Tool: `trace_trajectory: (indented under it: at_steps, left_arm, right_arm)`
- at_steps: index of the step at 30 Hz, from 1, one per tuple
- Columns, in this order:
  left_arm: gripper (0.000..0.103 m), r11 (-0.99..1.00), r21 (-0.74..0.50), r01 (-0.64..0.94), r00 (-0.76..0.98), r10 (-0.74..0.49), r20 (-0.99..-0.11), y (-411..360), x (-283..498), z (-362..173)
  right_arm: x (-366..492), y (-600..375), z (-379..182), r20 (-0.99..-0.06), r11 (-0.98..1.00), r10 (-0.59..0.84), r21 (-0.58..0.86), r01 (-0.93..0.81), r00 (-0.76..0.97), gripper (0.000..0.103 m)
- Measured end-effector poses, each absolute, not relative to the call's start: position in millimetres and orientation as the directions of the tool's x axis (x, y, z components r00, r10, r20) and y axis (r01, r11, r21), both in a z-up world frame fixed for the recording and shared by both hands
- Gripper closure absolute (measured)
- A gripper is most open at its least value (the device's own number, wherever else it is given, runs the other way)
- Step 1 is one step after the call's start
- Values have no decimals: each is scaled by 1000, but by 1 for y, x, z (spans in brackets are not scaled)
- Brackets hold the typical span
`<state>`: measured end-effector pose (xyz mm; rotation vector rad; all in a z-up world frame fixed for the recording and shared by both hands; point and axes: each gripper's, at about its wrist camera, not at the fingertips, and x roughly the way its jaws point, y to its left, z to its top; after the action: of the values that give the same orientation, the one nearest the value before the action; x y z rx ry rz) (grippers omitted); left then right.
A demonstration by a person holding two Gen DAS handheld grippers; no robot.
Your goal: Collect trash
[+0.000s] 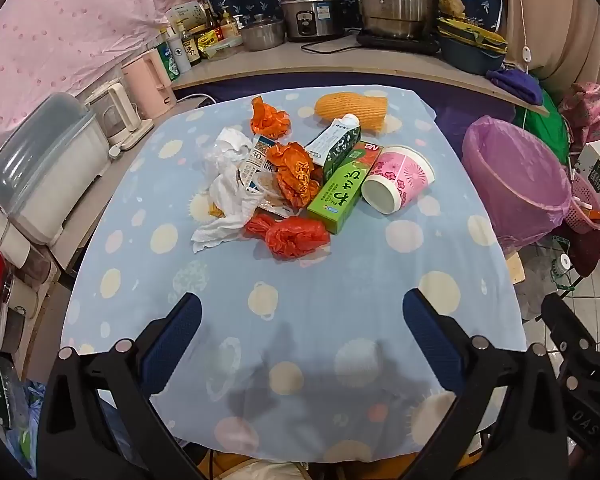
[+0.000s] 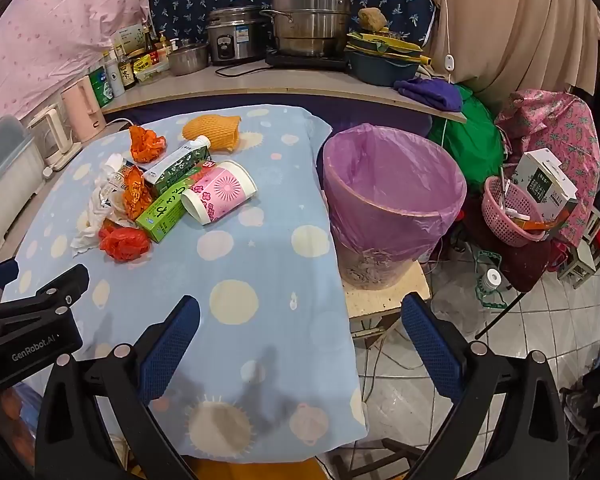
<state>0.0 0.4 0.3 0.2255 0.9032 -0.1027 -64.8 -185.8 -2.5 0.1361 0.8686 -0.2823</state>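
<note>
A heap of trash sits at the centre of the desk (image 1: 284, 304), which is draped in soft blue dotted cloth: crumpled white tissue (image 1: 228, 184), an orange crinkled wrapper (image 1: 294, 170), a glossy green carton (image 1: 342, 188), and a pink paper cup (image 1: 400, 178) tipped on its side. A purple-lined bin (image 2: 392, 196) stands beyond the desk's right edge. The left gripper (image 1: 302, 342) and right gripper (image 2: 300, 344) hover with jaws wide open and empty, with nothing standing between them and the heap.
</note>
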Motion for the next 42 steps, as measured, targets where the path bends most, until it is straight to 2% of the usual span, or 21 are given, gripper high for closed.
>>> trace_trajectory:
  at_steps: [42]
  left_arm:
    - [7,969,154,194,630,-3,-777,-11,-9,13]
  right_arm:
    - [-75,-196,7,-749,950,-186,28,311,637,6]
